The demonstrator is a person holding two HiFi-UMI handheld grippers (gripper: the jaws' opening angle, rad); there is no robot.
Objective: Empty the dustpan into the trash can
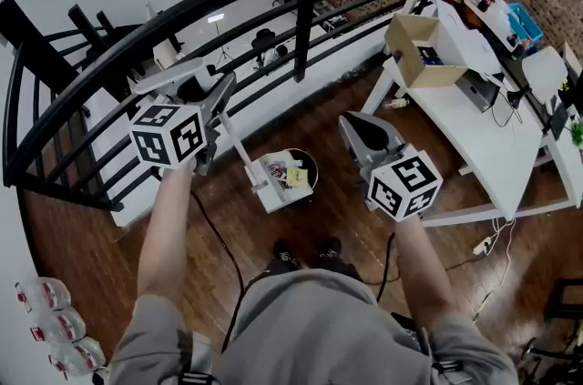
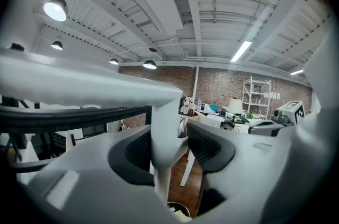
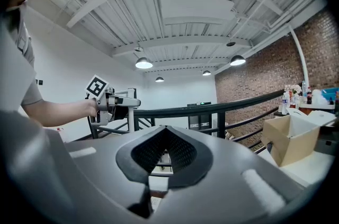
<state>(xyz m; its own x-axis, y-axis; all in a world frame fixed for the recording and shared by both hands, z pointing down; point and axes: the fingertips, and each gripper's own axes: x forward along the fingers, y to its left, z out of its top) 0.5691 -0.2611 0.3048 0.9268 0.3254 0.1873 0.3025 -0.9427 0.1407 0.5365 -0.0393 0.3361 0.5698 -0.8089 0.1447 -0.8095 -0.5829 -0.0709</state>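
The dustpan [image 1: 270, 190] hangs over the trash can [image 1: 312, 165], which stands on the floor before the railing [image 1: 303, 28]. The left gripper [image 1: 217, 101] is left of the can, the right gripper [image 1: 357, 130] right. A cardboard box [image 1: 414, 55] sits on the worktop [image 1: 492, 146] at far right.

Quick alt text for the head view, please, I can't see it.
The left gripper grips a white dustpan by its long handle, holding the littered pan over a black trash can on the wood floor. The right gripper is shut and empty beside it.
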